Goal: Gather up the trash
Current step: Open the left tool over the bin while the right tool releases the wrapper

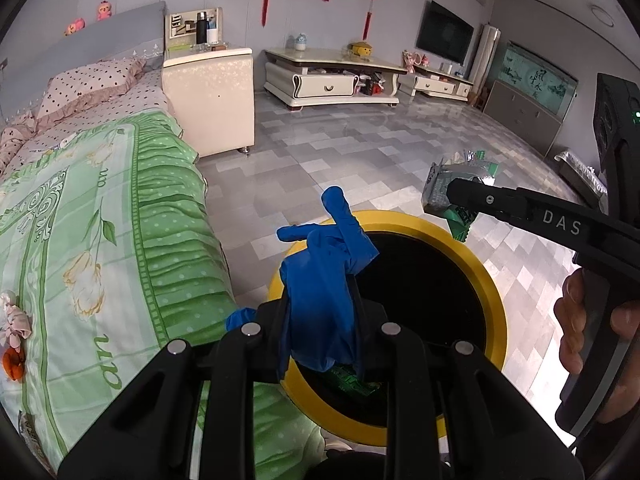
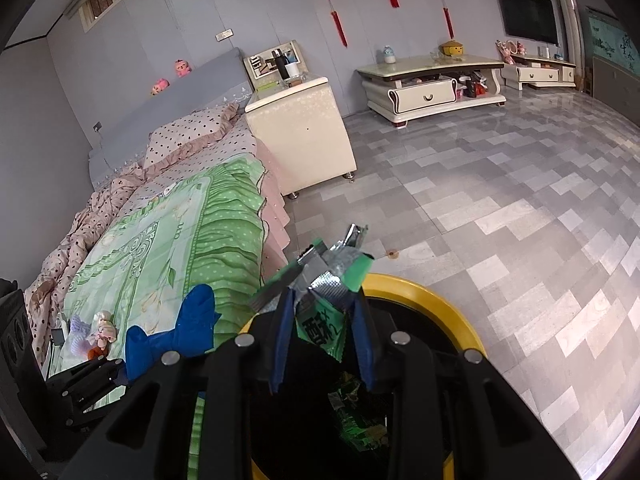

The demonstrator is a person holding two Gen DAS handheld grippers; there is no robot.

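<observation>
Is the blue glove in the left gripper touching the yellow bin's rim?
Cannot tell. In the left wrist view the blue glove, pinched in the left gripper, overlaps the yellow bin's rim, but no gap or contact shows plainly.

Two tools, left [image 1: 320, 312] and right [image 2: 324, 320]; one blue glove [image 1: 320, 280]; one green wrapper [image 2: 320, 320]; one yellow bin [image 1: 472, 256]; one bed [image 1: 100, 208]; one TV [image 1: 444, 38]; two pink dolls [image 1: 104, 10] on the headboard.

The grey tiled floor [image 1: 360, 152] carries a yellow-rimmed bin [image 1: 494, 280], which stands just beside the bed [image 1: 100, 208] (green floral cover, small plush toys [image 2: 102, 330] on it).
</observation>
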